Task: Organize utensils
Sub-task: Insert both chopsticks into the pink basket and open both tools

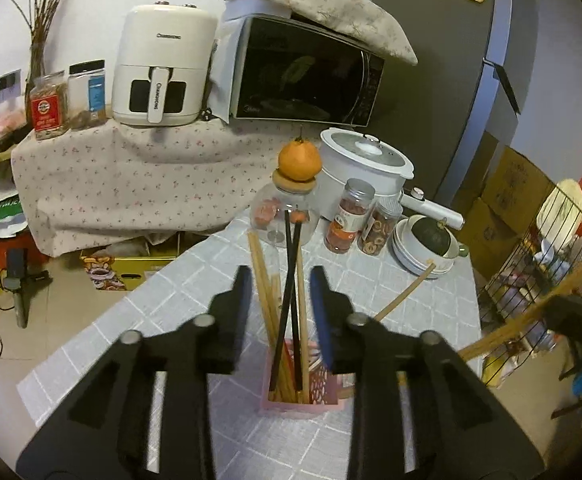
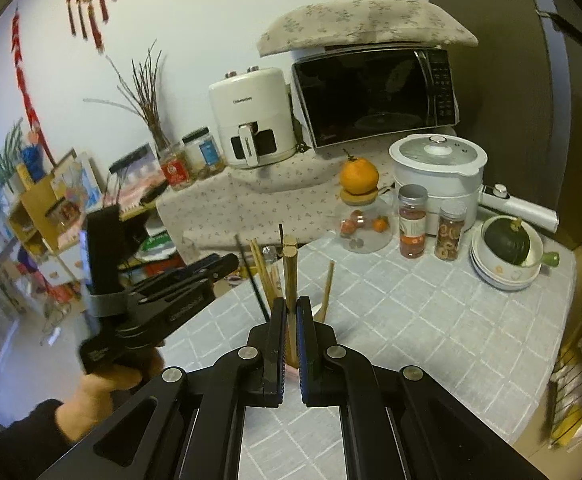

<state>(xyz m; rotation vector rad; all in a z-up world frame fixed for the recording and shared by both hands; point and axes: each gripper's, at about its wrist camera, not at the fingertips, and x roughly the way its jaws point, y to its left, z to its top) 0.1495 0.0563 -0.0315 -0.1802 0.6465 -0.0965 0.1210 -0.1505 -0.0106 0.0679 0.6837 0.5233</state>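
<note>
A pink utensil holder (image 1: 305, 396) stands on the tiled table and holds several wooden chopsticks (image 1: 267, 300) and a black pair (image 1: 289, 280). My left gripper (image 1: 281, 284) is open, its jaws on either side of the sticks above the holder. My right gripper (image 2: 290, 308) is shut on a pair of wooden chopsticks (image 2: 289, 272), held upright over the holder; it shows at the right edge of the left wrist view (image 1: 571, 316). A wooden spoon handle (image 2: 327, 292) sticks up to the right of them.
At the table's far end stand a glass jar with an orange on top (image 1: 299, 160), two spice jars (image 1: 349, 216), a white pot (image 1: 365, 164) and stacked bowls with a green squash (image 1: 427, 240). A wire rack (image 1: 543, 264) stands on the right. An air fryer (image 1: 163, 66) and microwave (image 1: 303, 72) sit behind.
</note>
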